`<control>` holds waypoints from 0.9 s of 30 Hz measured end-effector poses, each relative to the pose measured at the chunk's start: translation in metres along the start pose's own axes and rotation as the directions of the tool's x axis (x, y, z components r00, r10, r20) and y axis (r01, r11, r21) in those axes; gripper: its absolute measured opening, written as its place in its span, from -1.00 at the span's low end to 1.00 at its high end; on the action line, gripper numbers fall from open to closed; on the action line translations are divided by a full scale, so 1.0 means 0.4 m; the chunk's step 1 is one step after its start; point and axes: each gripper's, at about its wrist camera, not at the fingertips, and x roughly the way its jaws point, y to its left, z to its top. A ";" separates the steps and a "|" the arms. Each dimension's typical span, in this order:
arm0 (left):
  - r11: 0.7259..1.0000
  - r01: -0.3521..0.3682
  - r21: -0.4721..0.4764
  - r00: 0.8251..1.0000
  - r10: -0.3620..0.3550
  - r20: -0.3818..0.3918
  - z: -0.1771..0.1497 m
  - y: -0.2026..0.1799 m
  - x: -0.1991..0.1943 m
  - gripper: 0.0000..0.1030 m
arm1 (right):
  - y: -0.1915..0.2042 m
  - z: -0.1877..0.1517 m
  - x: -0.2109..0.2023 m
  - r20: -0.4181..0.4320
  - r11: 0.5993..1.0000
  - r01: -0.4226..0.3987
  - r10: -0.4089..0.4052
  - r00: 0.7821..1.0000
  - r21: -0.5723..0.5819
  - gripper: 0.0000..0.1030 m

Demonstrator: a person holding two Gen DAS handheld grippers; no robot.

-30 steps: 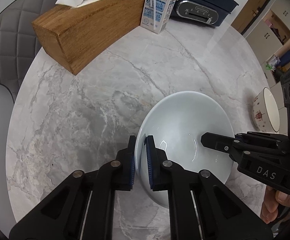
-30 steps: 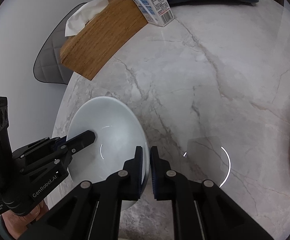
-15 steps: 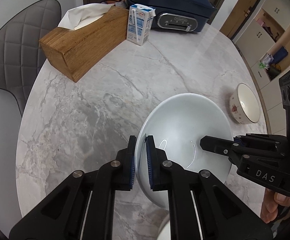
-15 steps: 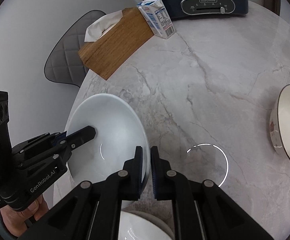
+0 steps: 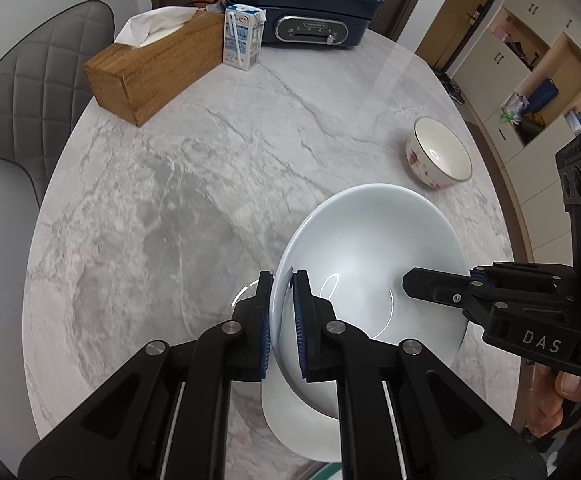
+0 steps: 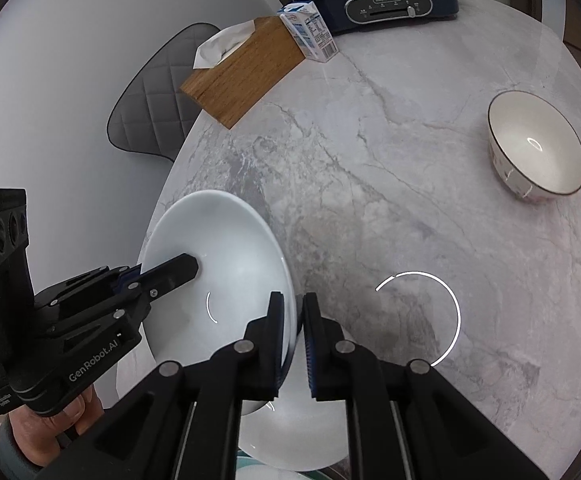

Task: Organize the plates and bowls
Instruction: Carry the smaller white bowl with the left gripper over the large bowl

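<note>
Claws on both sides pinch one white plate: the left claw (image 5: 282,316) clenched on its 9 o'clock rim, the right claw (image 6: 294,332) on its 3 o'clock rim. The plate (image 5: 370,264) hangs above the surface (image 5: 210,184), over another white dish (image 5: 294,428). Keep both hands level and lower together; the small bowl (image 5: 440,156) waits at 1 o'clock.

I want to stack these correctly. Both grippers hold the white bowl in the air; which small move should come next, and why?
Probably lower the white bowl onto the white dish beneath it: left gripper and right gripper clamp opposite rims.
</note>
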 end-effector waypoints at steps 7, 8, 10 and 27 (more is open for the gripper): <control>1.000 0.011 -0.009 0.999 -0.011 -0.041 -0.106 -0.015 0.004 -0.83 | -0.003 -0.095 0.007 -0.032 1.000 0.007 -0.006 0.999 0.023 -0.78; 1.000 0.011 -0.011 0.999 -0.011 -0.047 -0.117 -0.016 0.007 -0.83 | -0.004 -0.108 0.010 -0.038 1.000 0.008 -0.007 0.999 0.026 -0.78; 1.000 0.012 -0.015 0.998 -0.013 -0.058 -0.140 -0.018 0.013 -0.82 | -0.005 -0.129 0.016 -0.048 0.999 0.010 -0.008 0.999 0.033 -0.78; 1.000 -0.018 -0.003 0.993 0.017 -0.114 -0.196 -0.059 0.113 -0.77 | -0.051 -0.198 0.062 -0.090 0.995 0.090 -0.085 0.992 0.046 -0.78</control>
